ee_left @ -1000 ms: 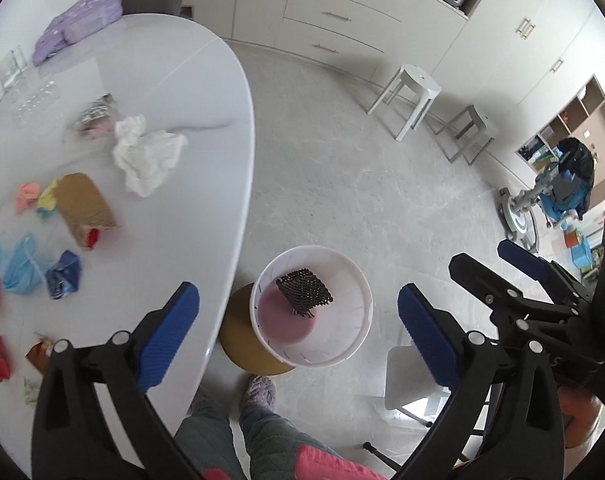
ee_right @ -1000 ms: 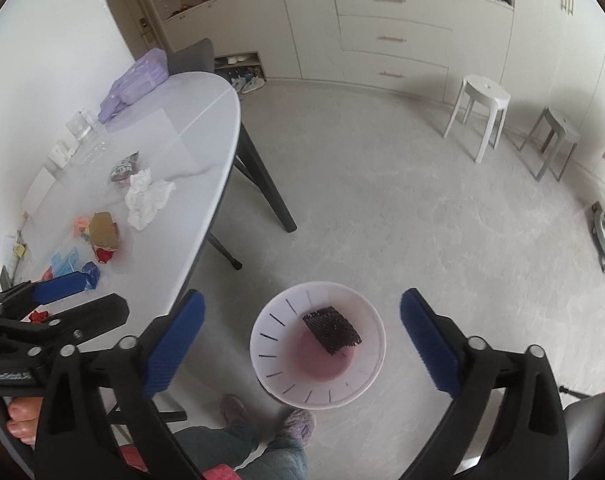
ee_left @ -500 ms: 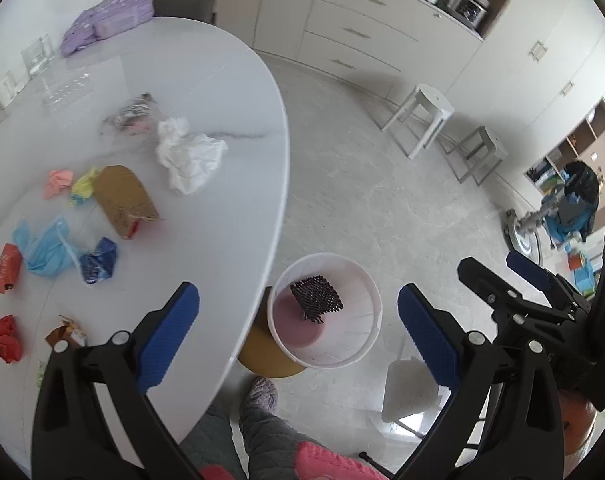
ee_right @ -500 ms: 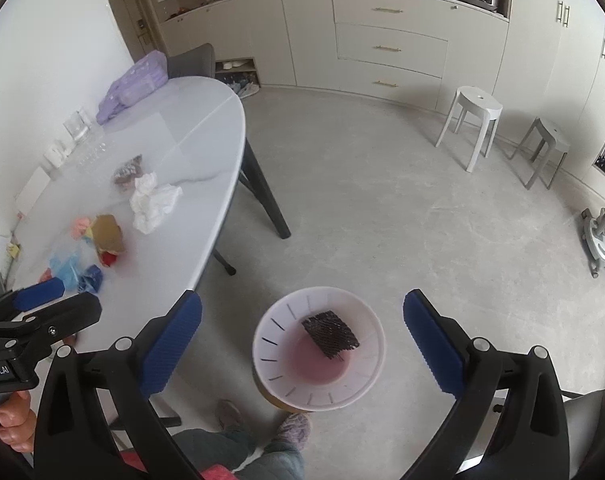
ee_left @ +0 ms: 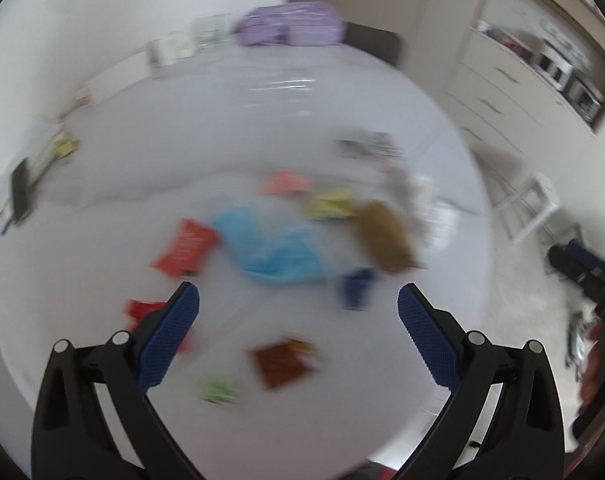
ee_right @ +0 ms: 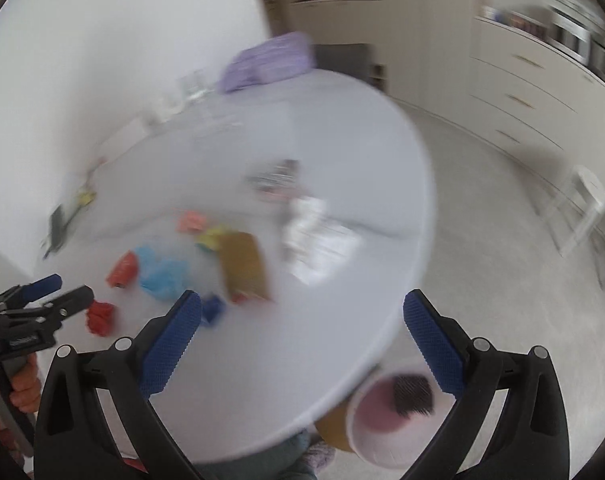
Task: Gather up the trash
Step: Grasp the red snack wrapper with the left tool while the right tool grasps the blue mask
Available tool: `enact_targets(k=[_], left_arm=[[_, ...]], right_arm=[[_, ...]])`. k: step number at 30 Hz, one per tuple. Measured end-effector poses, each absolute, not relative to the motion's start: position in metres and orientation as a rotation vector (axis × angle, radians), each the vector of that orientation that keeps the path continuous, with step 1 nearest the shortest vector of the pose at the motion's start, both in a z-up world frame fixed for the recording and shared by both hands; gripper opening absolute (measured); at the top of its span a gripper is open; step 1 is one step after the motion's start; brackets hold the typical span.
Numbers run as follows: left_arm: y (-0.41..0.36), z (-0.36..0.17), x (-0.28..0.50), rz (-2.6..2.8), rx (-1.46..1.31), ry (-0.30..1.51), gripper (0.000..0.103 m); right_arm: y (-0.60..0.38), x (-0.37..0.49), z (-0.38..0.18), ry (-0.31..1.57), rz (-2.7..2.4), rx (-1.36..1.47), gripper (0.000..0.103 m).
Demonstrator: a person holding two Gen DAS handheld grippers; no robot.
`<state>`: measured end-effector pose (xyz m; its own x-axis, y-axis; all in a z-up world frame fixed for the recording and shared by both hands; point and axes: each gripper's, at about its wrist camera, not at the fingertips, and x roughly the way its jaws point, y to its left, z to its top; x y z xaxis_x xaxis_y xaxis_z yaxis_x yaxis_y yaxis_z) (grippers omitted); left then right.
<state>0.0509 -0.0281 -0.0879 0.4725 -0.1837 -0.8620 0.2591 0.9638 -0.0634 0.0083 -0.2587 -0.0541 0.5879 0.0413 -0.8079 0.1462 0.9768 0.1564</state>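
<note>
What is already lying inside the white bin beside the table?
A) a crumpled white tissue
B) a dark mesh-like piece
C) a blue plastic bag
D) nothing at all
B: in the right wrist view the white bin holds a dark mesh-like piece, while the blue plastic bag and the white tissue lie on the table.

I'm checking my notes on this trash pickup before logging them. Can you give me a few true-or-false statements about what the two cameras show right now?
1. Both the left tongs and the right tongs are open and empty. True.
2. The white bin sits on the table. False: it stands on the floor past the table's edge.
3. The bin holds a dark mesh piece. True.
4. The blue bag is already in the bin. False: it lies on the table.
</note>
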Motion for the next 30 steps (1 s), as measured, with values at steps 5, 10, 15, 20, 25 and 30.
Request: enact_targets(k=[5, 10, 15, 20, 25, 30], left_arm=[[0.023, -0.126, 0.093, -0.254, 0.109, 1.08, 0.095], [0.04, -0.165, 0.145, -0.316, 0.186, 1.125, 0.094], [0.04, -0.197, 0.177, -0.365, 0.249, 1.204, 0.078], [0.028, -0.225, 0.184, -0.409, 0.382, 1.256, 0.042], [0.038, -0.22, 0.186, -0.441, 0.284, 1.255, 0.035], [0.058, -0.19, 0.18, -0.425, 0.156, 1.193, 0.035]], right_arm=[[-0.209, 0.079, -0.066, 1.006, 0.109, 0.159, 0.1], [-0.165, 0.123, -0.08, 1.059, 0.204, 0.066, 0.1], [-0.142, 0.144, -0.094, 1.11, 0.229, 0.032, 0.1], [-0.141, 0.148, -0.106, 1.156, 0.239, 0.032, 0.1], [-0.123, 0.151, -0.116, 1.185, 0.291, 0.013, 0.1], [-0.076, 0.164, -0.142, 1.229, 0.413, -0.079, 0.1]])
